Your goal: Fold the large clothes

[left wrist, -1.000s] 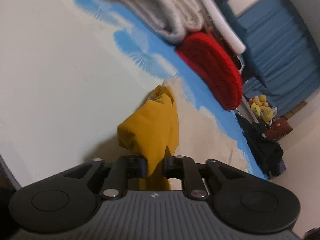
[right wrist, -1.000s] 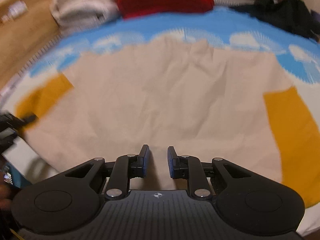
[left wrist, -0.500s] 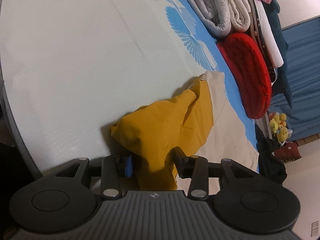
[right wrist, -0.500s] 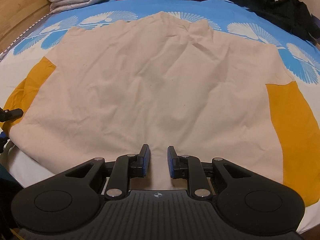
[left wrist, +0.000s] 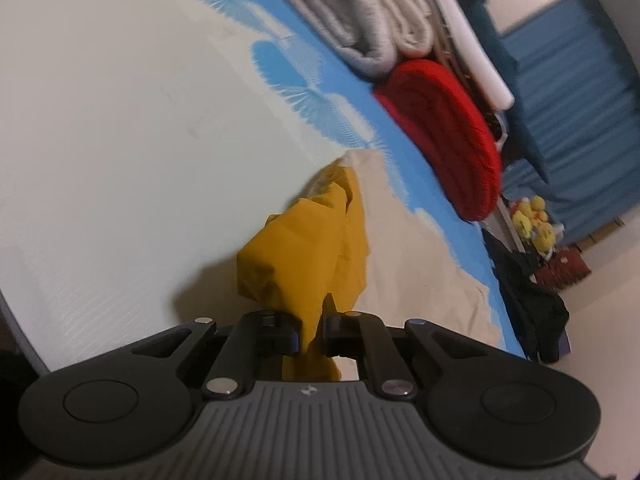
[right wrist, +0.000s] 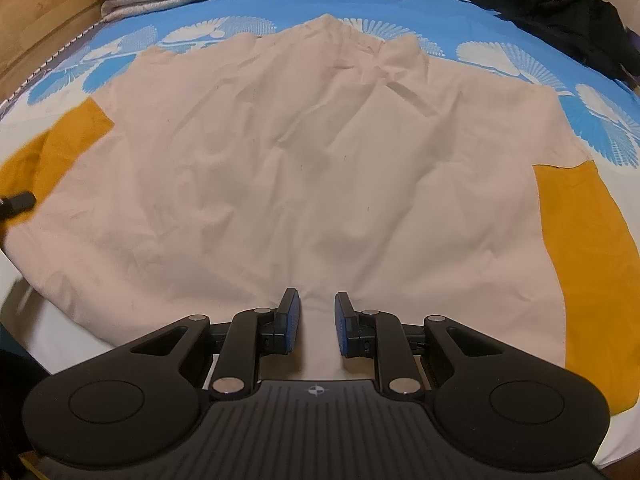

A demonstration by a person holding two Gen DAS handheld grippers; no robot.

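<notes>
Left gripper point(left wrist: 311, 334), low in its frame, is closing its jaws on the yellow cloth sleeve point(left wrist: 304, 256), and the cloth sits pinched between them. Right gripper point(right wrist: 316, 326) has a gap between its blue pads point(right wrist: 290, 322) and grips nothing. The big cream shirt with yellow sleeves point(right wrist: 304, 168) lies spread flat on the blue and white bedsheet point(right wrist: 520, 60), filling the middle of the right view. The sleeve is probably held so it can be folded over the shirt. Both grippers tilt downward at the bed.
</notes>
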